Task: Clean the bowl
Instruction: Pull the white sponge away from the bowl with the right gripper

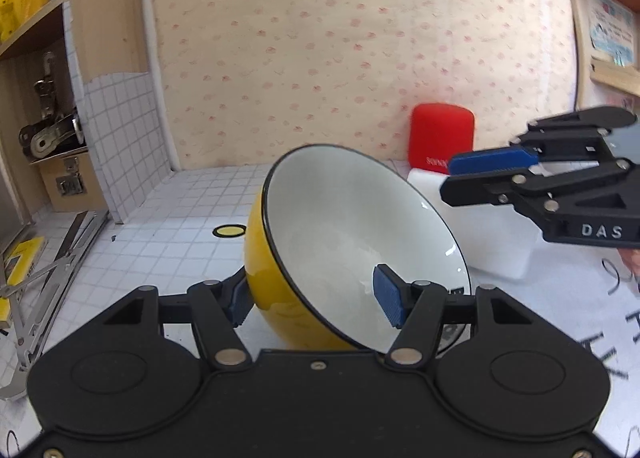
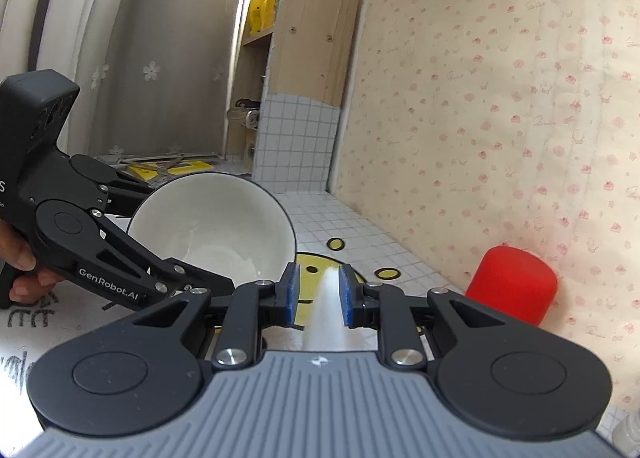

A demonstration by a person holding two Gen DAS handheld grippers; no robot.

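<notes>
Left wrist view: the left gripper [image 1: 316, 300] pinches the rim of the yellow bowl [image 1: 352, 254], one finger outside and one inside, and tips it so the white inside faces right, toward the right gripper [image 1: 472, 174], which pinches a white sponge [image 1: 496, 242]. Right wrist view: the right gripper [image 2: 318, 296] squeezes the sponge [image 2: 326, 310], and the bowl [image 2: 216, 226] sits just ahead and to the left, so I think the sponge must go left into it.
</notes>
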